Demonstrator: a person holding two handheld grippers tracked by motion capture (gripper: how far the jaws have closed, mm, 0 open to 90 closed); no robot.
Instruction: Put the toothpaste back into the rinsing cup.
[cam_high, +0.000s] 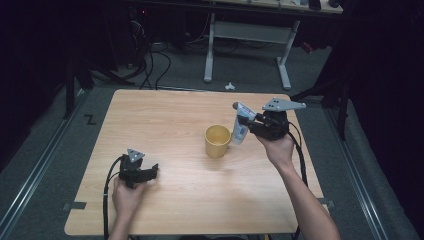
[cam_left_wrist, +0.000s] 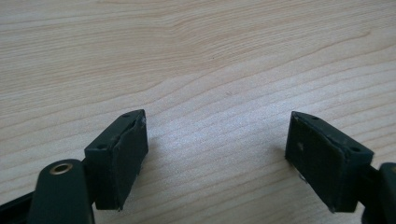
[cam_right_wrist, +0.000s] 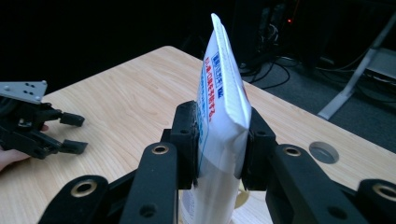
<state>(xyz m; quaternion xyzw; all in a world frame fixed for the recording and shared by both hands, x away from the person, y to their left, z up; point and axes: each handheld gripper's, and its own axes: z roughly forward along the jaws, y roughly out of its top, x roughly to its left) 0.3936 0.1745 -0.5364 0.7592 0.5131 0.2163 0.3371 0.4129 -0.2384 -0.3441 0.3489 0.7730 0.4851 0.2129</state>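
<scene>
The right gripper (cam_right_wrist: 219, 140) is clamped on a white toothpaste tube (cam_right_wrist: 222, 112), gripped across its flat body so that the crimped end points up and the cap end hangs down. In the high view the tube (cam_high: 241, 125) is held just beside the yellow cup (cam_high: 217, 140), apparently for lowering into it. The left gripper (cam_left_wrist: 217, 154) is held with jaws wide and empty, resting low over the wooden table (cam_high: 165, 120), well apart from the cup.
</scene>
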